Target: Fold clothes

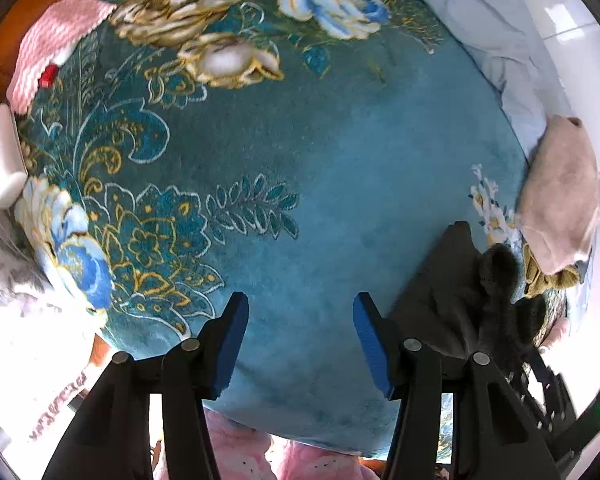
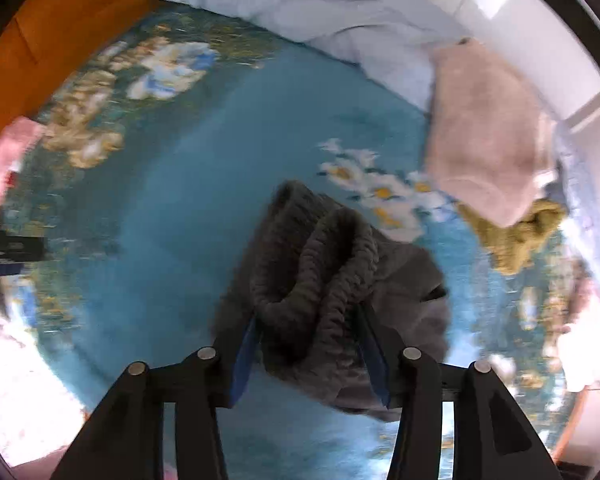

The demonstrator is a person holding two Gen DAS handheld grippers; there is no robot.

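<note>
Left gripper: I'm holding the left gripper (image 1: 300, 340) over the teal floral blanket (image 1: 320, 184) with its blue-padded fingers (image 1: 230, 344) spread wide, and nothing is sitting between them, only bare blanket.

Right gripper: the right gripper (image 2: 306, 354) is clamping down on the dark grey garment (image 2: 324, 276). The ribbed, bunched-up edge is sticking up between the blue pads, so the jaws are only partly closed around a thick wad of fabric.

Grey garment: it's lying on the blanket near the right side, crumpled, with the rest of it trailing under and to the right of my fingers. From the left wrist view I'm seeing it as a dark heap (image 1: 460, 292) just right of that gripper.

Other clothes: a beige folded piece (image 2: 488, 136) is resting at the far right edge on top of an olive-yellow knit (image 2: 516, 236), well apart from the grey one.

Background stuff: a pale blue pillow (image 2: 340, 12) is sitting along the far edge, and a pink zigzag cloth (image 1: 56, 44) is hanging out at the far left corner.

Picture quality: the right view is blurring a lot, so I can't tell what kind of garment it is.
</note>
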